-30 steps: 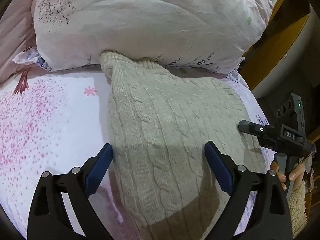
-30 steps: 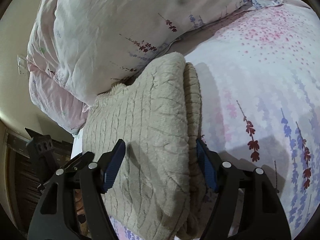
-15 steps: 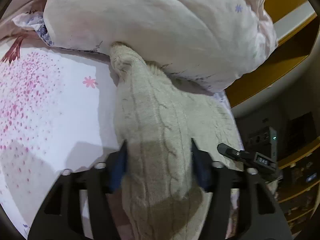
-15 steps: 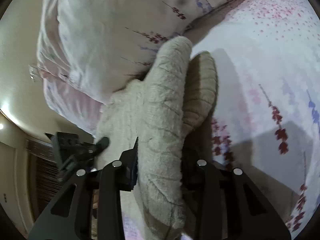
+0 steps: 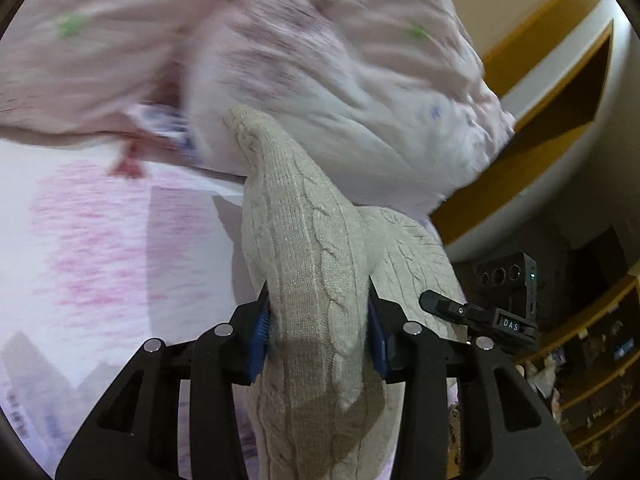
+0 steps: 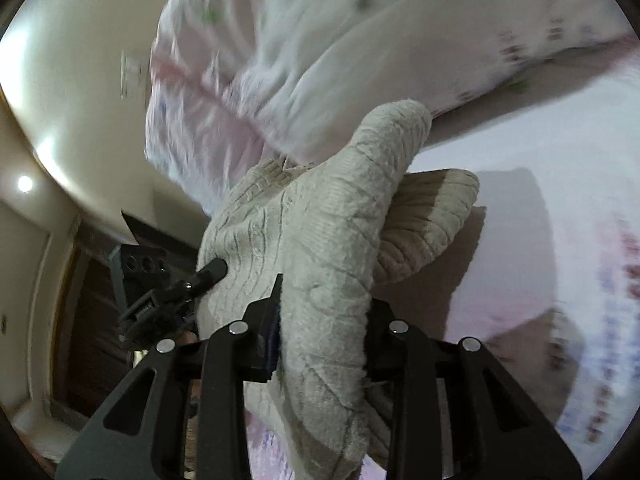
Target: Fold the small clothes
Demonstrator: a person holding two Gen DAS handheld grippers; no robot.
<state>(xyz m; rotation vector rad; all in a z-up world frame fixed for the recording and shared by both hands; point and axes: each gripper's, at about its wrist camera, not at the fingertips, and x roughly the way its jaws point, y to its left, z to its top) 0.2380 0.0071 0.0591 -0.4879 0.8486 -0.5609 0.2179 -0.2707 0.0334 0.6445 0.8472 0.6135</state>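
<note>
The cream cable-knit sweater [image 5: 316, 280] lay bunched on the floral bedsheet [image 5: 100, 240], one end raised off the bed in both claws and the far end reaching up against the pillow [image 5: 340, 92]. The left gripper [image 5: 318, 332] had a thick fold of the knit between its blue pads [image 5: 259, 330], which pressed into the wool from both sides while the jaws were closing further. In the right wrist view the right gripper [image 6: 320, 320] likewise clamped a wad of the sweater [image 6: 320, 240], its jaws also drawing in; only a sliver of one blue pad showed, the other being buried in wool.

The only legible writing was "DAS", white on a small black plate on the other gripper's body [image 5: 510, 323], seen at the right of the left wrist view.

Around it: the pillow and a pink quilt [image 5: 80, 40] (both smeared by motion blur) lay directly behind the sweater's tip, and a yellow-trimmed wooden frame [image 5: 540, 132] and shelves [image 5: 592, 360] stood off the bed's right edge. A ceiling light [image 6: 25, 184] glowed at left in the right wrist view.

The sweater's long axis ran away from the cameras, its narrow tip pointing toward the pillow.
</note>
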